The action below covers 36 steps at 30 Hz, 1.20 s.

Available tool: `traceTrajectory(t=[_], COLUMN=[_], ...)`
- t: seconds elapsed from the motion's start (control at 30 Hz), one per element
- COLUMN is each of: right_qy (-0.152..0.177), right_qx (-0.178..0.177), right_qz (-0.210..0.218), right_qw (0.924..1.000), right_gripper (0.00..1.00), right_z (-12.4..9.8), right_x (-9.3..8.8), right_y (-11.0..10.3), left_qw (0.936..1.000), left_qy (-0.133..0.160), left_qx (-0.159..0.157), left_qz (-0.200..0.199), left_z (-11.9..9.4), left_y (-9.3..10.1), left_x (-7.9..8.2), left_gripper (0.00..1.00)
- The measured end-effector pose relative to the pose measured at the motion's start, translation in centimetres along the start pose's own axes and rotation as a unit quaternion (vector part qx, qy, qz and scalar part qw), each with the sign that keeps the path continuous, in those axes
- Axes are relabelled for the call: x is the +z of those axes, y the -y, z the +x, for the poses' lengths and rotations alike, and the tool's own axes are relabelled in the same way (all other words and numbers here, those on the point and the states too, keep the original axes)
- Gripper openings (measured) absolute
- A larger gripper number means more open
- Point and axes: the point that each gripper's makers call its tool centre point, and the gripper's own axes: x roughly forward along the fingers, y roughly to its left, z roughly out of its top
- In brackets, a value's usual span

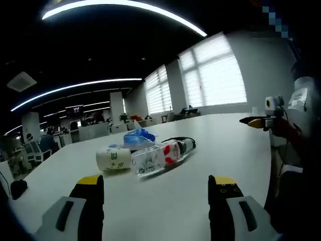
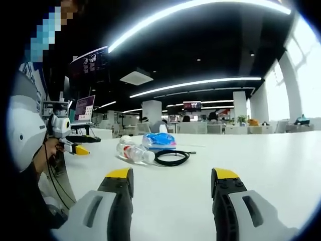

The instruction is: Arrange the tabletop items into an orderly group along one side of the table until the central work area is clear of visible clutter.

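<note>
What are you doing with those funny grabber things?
A person holds tongs in each hand over a big white table. The left tongs and right tongs are both open and holding nothing. In a little pile near the middle of the table lie a paper cup on its side, a clear plastic bottle, a blue bag and a coiled black cable. Nothing has been picked up yet.

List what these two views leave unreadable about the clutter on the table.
- Paper cup: left gripper view, print too small to read.
- Plastic bottle: label blurred; right gripper view shows it end-on.
- Blue bag: contents hidden by its own folds.
- Black cable: ends hidden behind bottle and bag.
</note>
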Motion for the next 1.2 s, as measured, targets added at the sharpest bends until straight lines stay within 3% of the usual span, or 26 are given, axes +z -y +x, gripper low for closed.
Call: traceTrajectory(t=[0.7, 0.9, 1.2], right_qy=[0.008, 0.002, -0.011], right_qx=[0.021, 0.074, 0.092], right_qz=[-0.026, -0.042, -0.051], right_qw=[0.9994, 0.9964, 0.9944], right_gripper=[0.56, 0.55, 0.55], right_z=[0.6, 2.2, 4.3], right_x=[1.3, 2.8, 2.2], right_y=[-0.3, -1.4, -2.5], left_qw=[0.9994, 0.998, 0.9972], left_qy=[-0.001, 0.018, 0.031], left_qx=[0.012, 0.005, -0.003], left_qz=[0.032, 0.06, 0.069], left_z=[-0.6, -0.1, 0.7], left_y=[-1.5, -1.8, -1.6], left_x=[1.4, 3.5, 4.4], left_gripper=[0.83, 0.79, 0.77])
